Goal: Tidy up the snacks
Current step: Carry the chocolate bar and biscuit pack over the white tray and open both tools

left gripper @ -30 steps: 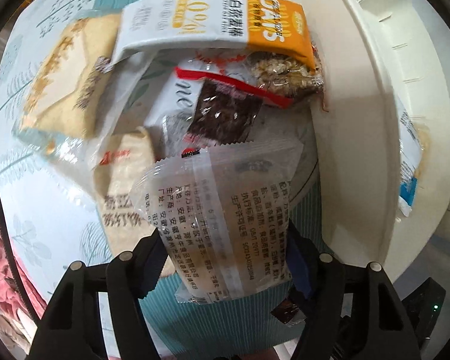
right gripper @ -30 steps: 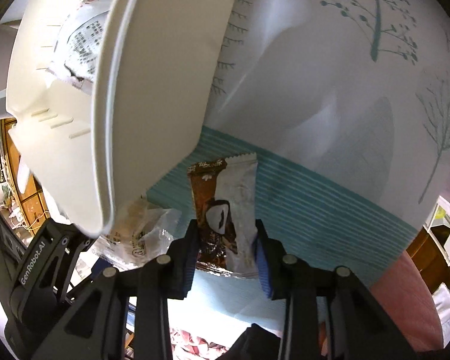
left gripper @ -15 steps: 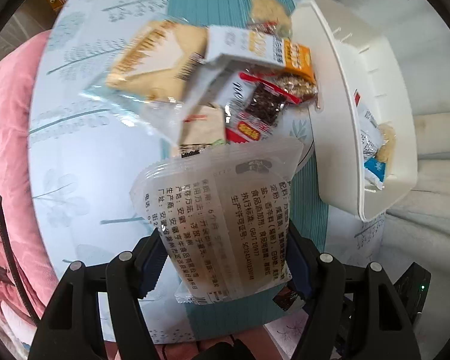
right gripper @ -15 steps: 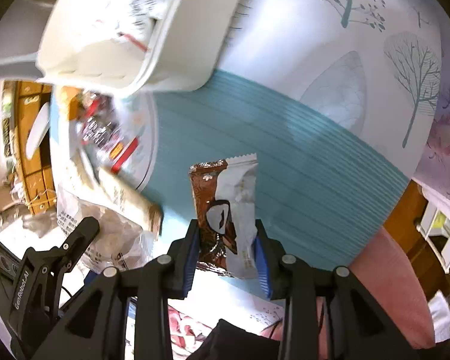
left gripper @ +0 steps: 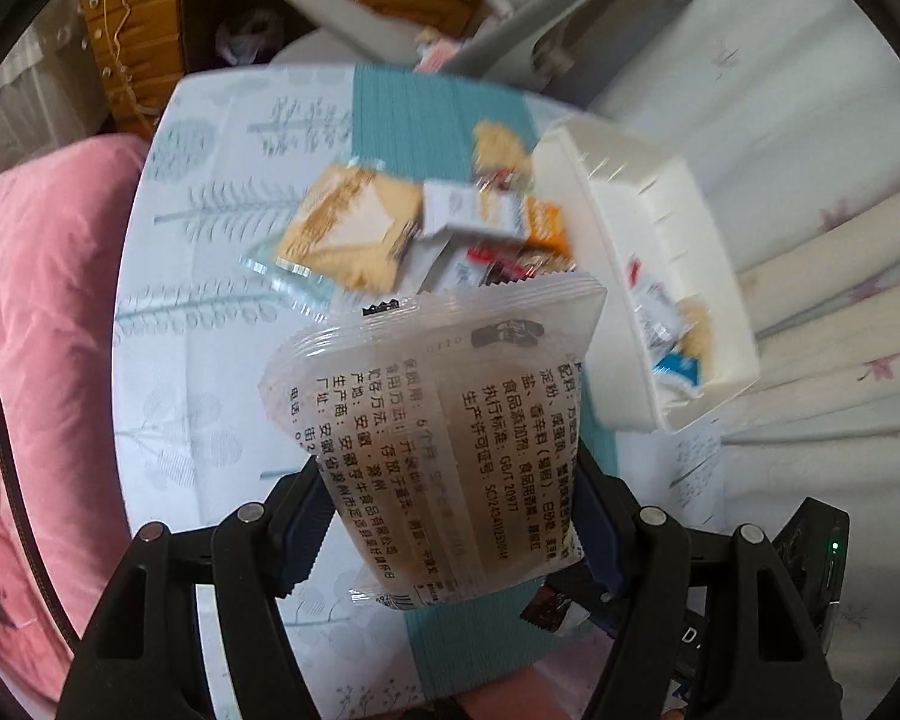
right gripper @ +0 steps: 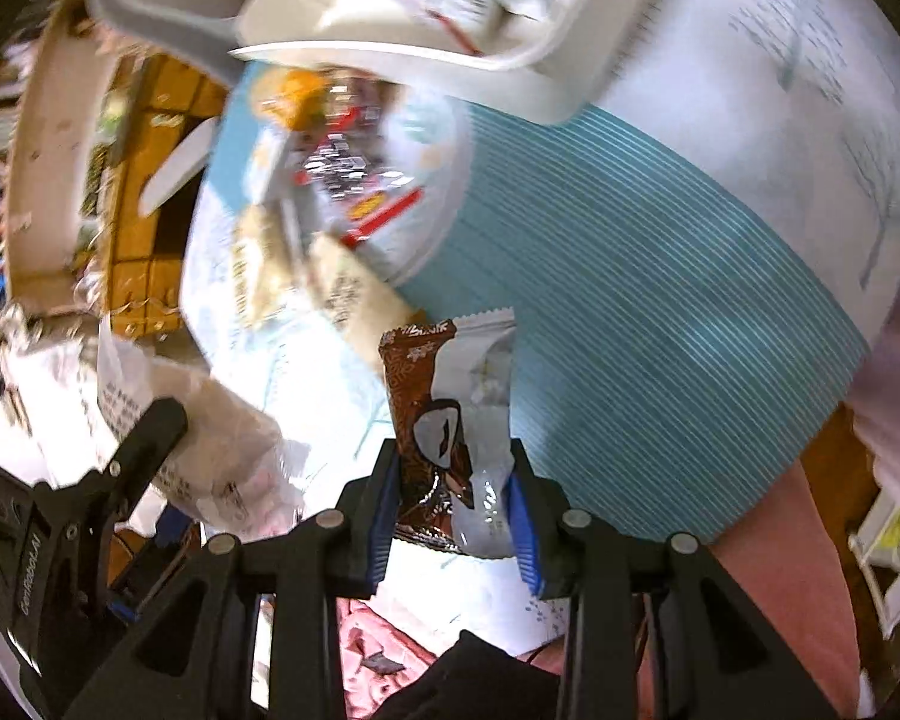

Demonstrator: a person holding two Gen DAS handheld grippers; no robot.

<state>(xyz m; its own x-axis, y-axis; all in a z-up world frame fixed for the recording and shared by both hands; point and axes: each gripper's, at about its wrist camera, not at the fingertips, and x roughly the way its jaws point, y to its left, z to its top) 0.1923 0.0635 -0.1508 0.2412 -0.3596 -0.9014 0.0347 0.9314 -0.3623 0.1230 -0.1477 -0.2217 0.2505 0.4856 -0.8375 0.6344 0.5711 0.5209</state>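
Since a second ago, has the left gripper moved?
Yes. The left gripper, shut on the clear packet, has pulled up and back from the snack pile, which looks smaller now.

Clear packet (left gripper: 444, 450) printed with black text; brown-and-white wrapper (right gripper: 453, 420); white bin (left gripper: 654, 276); tablecloth (left gripper: 210, 276) pale blue-white with tree motifs and a teal ribbed stripe; orange-and-white oats pack (left gripper: 498, 219); tan cracker pack (left gripper: 348, 234); pink bedding (left gripper: 36, 312).
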